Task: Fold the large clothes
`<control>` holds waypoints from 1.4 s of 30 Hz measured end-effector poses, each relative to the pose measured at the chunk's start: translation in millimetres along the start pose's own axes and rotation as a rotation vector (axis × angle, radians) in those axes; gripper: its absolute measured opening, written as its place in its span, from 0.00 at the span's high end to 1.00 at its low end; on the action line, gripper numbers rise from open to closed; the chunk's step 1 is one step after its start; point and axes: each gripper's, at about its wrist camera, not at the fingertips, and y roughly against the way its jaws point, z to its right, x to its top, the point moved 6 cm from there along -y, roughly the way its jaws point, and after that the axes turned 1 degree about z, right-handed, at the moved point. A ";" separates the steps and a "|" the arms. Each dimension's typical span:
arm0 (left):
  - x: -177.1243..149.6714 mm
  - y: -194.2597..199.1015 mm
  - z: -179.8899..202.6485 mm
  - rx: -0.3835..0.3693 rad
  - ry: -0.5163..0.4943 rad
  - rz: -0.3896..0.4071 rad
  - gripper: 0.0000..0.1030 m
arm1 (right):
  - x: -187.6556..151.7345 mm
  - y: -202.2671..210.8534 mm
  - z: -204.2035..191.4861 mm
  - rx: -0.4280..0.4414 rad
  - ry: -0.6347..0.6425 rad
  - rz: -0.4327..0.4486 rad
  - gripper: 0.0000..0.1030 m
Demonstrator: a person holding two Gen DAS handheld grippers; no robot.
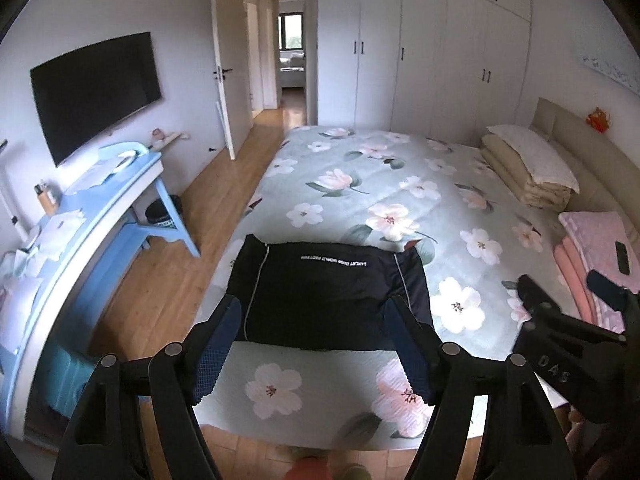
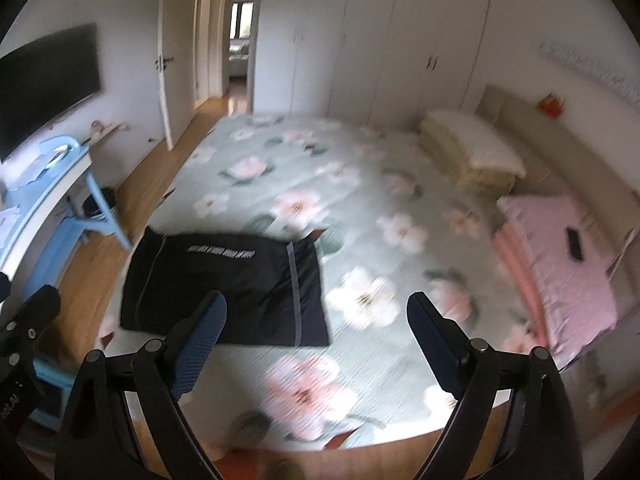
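Blue-padded fingers of the left hand-held gripper fill the bottom of the left wrist view, spread apart with nothing between them, hanging above the near end of the bed. Past them lies the dark garment, already folded into a neat rectangle on the floral bedspread close to the foot edge, a line of white lettering across its far part and pale piping down each side. It looks like soft, light cloth that would sag and lose its shape if pinched in the middle, so the better hold is judged to be at two corners or along one folded edge, all layers caught together. At the right edge the right hand-held gripper shows, apart from the cloth. From the right wrist view, blurred, the right hand-held gripper is likewise released and empty, its pads wide over the bedspread. The dark garment sits to the left, flat and touched by neither tool; folded pink bedding lies well apart near the headboard.
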 end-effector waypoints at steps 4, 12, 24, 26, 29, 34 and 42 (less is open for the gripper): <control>-3.4 3.3 -3.4 0.035 0.016 -0.012 0.26 | -2.3 1.7 10.0 0.083 -0.070 -0.037 0.04; -16.5 -10.4 3.3 0.020 0.007 -0.093 0.26 | -13.8 -25.0 9.0 0.115 -0.118 -0.148 0.04; 16.6 -74.6 -1.0 0.002 -0.077 -0.166 0.26 | 8.5 -73.5 -22.2 0.098 -0.117 -0.220 0.04; 22.1 -84.5 -3.5 -0.003 -0.082 -0.178 0.26 | 11.9 -82.1 -27.3 0.096 -0.115 -0.233 0.04; 29.8 -99.0 -7.3 -0.008 -0.090 -0.194 0.26 | 18.4 -95.7 -34.5 0.103 -0.131 -0.254 0.04; 38.9 -122.4 -11.1 -0.025 -0.119 -0.222 0.26 | 23.2 -116.5 -46.0 0.112 -0.136 -0.295 0.04; 49.0 -152.1 -22.6 -0.034 -0.143 -0.255 0.26 | 26.4 -142.2 -68.2 0.115 -0.132 -0.344 0.04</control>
